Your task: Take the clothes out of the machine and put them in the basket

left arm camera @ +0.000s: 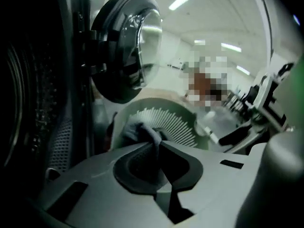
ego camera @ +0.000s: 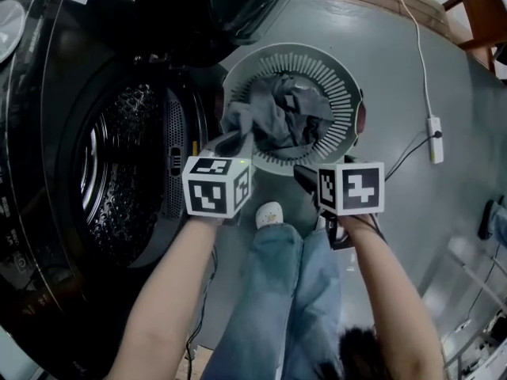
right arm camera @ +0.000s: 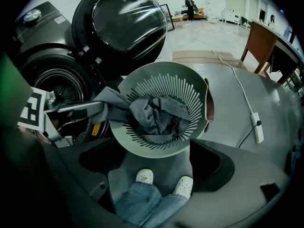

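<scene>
A pale green slatted basket (ego camera: pixel 348 93) stands on the grey floor in front of the open washing machine drum (ego camera: pixel 119 172). Grey clothes (ego camera: pixel 289 113) lie bunched inside it. One grey garment (ego camera: pixel 238 121) drapes over the basket's left rim, and my left gripper (ego camera: pixel 231 142) is shut on its end. In the left gripper view the jaws (left arm camera: pixel 159 148) meet with the grey cloth (left arm camera: pixel 142 132) pinched between them, the basket (left arm camera: pixel 166 120) just beyond. My right gripper (right arm camera: pixel 154 160) hangs open and holds nothing, just short of the basket's (right arm camera: pixel 199 87) near rim, above the person's shoes.
The machine's round door (ego camera: pixel 230 6) stands open above the basket's left side. A white power strip (ego camera: pixel 434 137) with its cable lies on the floor to the right. Wooden furniture (ego camera: pixel 483 6) stands at the far right. The person's shoes (right arm camera: pixel 144 176) and jeans are below the grippers.
</scene>
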Demonstrator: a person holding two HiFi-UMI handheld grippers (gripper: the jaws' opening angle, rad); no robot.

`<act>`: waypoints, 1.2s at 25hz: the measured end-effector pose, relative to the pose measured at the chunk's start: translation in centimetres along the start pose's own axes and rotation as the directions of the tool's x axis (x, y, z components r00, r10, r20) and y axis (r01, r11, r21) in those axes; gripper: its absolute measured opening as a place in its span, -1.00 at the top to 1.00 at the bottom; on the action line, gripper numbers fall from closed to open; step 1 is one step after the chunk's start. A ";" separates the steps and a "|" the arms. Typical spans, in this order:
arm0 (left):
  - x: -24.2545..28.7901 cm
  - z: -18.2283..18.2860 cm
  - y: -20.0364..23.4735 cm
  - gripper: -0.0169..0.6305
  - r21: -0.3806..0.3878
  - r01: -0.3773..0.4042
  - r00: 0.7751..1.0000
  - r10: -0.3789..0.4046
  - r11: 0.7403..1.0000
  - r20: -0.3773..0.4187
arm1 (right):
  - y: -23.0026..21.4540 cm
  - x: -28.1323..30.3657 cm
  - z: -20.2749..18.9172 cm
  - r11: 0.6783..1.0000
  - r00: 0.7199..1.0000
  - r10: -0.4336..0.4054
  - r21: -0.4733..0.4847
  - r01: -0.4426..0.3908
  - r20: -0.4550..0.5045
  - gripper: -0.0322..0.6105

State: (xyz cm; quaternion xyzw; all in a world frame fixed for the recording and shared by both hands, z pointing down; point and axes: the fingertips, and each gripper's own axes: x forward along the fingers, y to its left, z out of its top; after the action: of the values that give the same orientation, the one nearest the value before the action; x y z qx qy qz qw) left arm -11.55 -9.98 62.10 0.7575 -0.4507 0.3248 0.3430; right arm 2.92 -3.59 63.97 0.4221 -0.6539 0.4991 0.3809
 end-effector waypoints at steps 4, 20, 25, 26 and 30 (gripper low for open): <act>-0.1 4.3 -5.6 0.90 -0.136 0.239 0.965 -0.220 0.962 0.141 | -1.1 -1.6 0.6 1.000 1.000 -0.016 0.003 0.016 0.023 -0.61; -4.5 5.8 -7.6 -0.12 -0.069 0.063 0.998 -0.062 0.996 0.005 | -1.2 -9.9 3.2 0.999 0.991 -0.035 0.002 0.035 0.127 -0.61; -10.7 6.9 -8.7 -0.11 -0.150 -0.007 1.000 0.008 0.989 0.006 | 0.3 -16.6 3.0 0.999 0.989 -0.038 -0.012 0.041 0.139 -0.61; -11.9 7.3 -9.0 -0.11 -0.160 -0.014 1.000 0.016 0.987 0.010 | 0.6 -18.0 2.9 0.999 0.989 -0.040 -0.018 0.043 0.144 -0.61; -16.6 8.5 -10.1 -0.09 -0.191 -0.042 0.999 0.048 0.981 0.026 | 1.6 -23.1 2.4 0.998 0.986 -0.051 -0.035 0.057 0.157 -0.61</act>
State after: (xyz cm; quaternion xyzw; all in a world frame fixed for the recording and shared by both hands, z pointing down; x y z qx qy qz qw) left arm -7.18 -5.64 41.81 0.7159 -0.5018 0.2762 0.3993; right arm 9.40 -1.78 41.71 0.4698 -0.6796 0.4413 0.3503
